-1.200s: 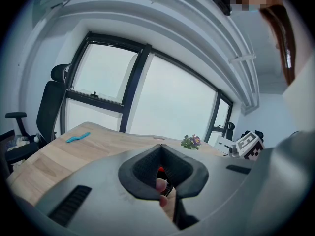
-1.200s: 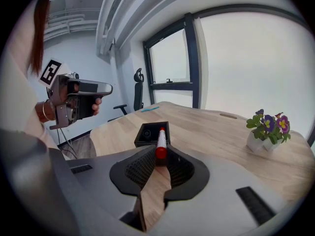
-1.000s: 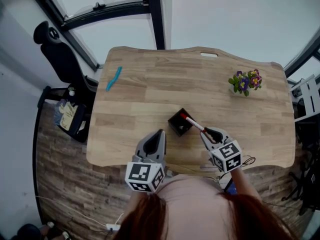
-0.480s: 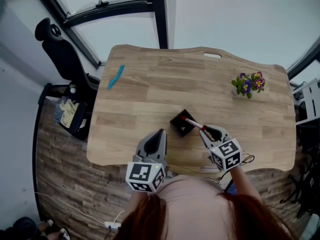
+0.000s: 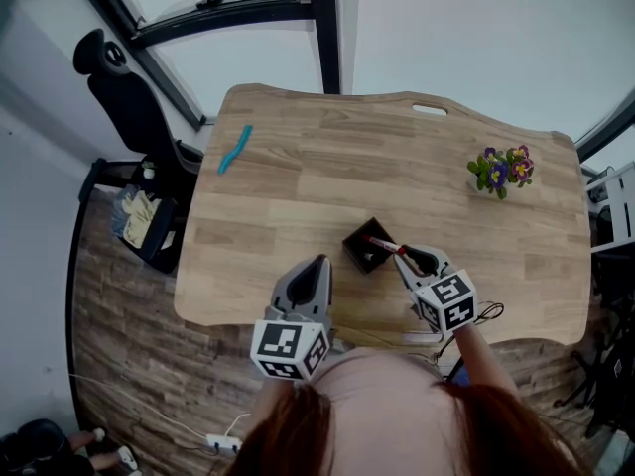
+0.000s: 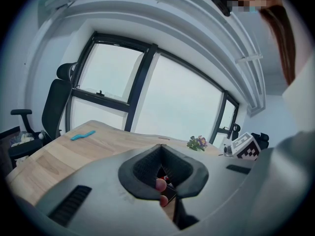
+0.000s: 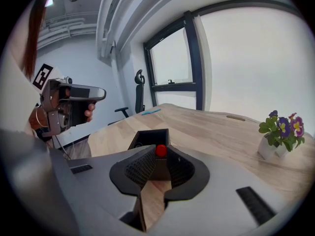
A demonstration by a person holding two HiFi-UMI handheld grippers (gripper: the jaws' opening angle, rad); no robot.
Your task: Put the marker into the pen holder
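right gripper view: marker [image 7: 161,150] shows only its red end, the barrel hidden between the pads of the right gripper [image 7: 156,157]. base of the pen holder [image 7: 149,137] is hidden behind them. left gripper view: pen holder is a dark sliver (pinkish blobs [image 6: 160,184] in front, unidentifiable). head view: blue strip [image 5: 235,150] too small to name.

Flat, pale daylight pours through the big windows [image 6: 162,97] ahead of me, and their panes burn out to plain white. The wooden table [image 5: 298,186] lies evenly lit, its shadows soft and faint. The pen holder [image 5: 369,248] reads as a dark block with no detail inside. The marker [image 7: 161,150] pinched in my right gripper [image 7: 158,158] shows its red cap as the one vivid spot. Both my gripper views bow hard, window frames curving, black closing the corners. My own jaws, close to the lens, look soft. The floor [image 5: 119,335] in the head view is dim.
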